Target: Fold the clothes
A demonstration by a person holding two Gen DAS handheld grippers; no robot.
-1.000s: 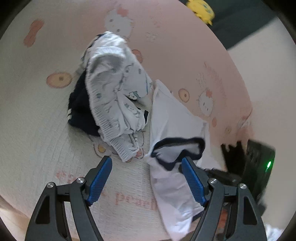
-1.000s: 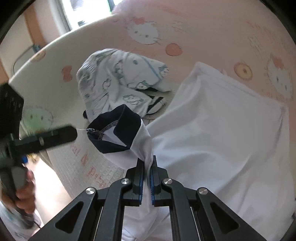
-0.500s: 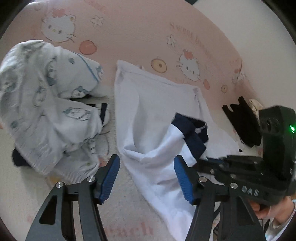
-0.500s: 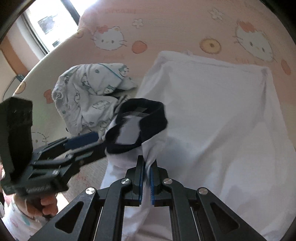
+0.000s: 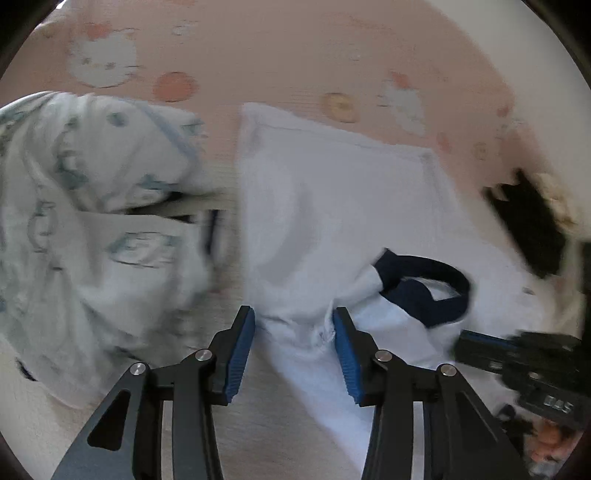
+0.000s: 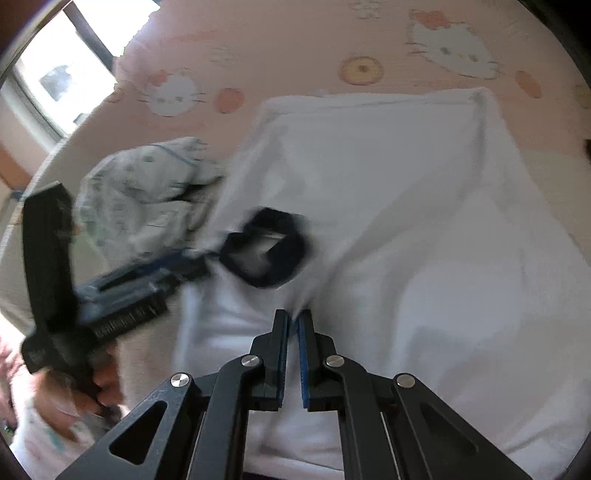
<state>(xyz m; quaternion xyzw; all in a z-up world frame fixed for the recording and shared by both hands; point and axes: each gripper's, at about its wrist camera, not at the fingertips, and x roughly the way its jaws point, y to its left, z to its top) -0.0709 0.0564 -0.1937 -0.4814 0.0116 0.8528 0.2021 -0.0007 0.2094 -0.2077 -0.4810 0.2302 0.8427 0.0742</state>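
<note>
Closing on a bunched ridge of the white shirt (image 5: 332,206), the left claw (image 5: 293,332) has cloth between its blue pads (image 5: 240,350), but the pads are not yet seen pressing it. The right claw (image 6: 294,325) is clenched on a pinch of the same shirt, just behind the dark collar (image 6: 266,251).

The shirt is spread on the pink cartoon-print sheet (image 6: 369,33), ahead of both claws, its far hem lying flat and its near part lifted and puckered.

Several slips are judged possible. If the left pads shut on only the crest of the ridge, a thin fold may be caught and pulled free once the cloth is tensioned. If more than one layer is gathered, the fold line is likely to come out crooked. Both pictures are blurred by motion, so the exact bite cannot be read.

To the left of the left claw, a heap of printed pale clothes (image 5: 96,221) lies just beside the shirt's edge, with something dark under it; a sideways sweep could drag it along. Far right of that claw, a black item (image 5: 532,229) rests near the sheet's edge. The two claws are close together by the collar, so a knock between them is a risk.
</note>
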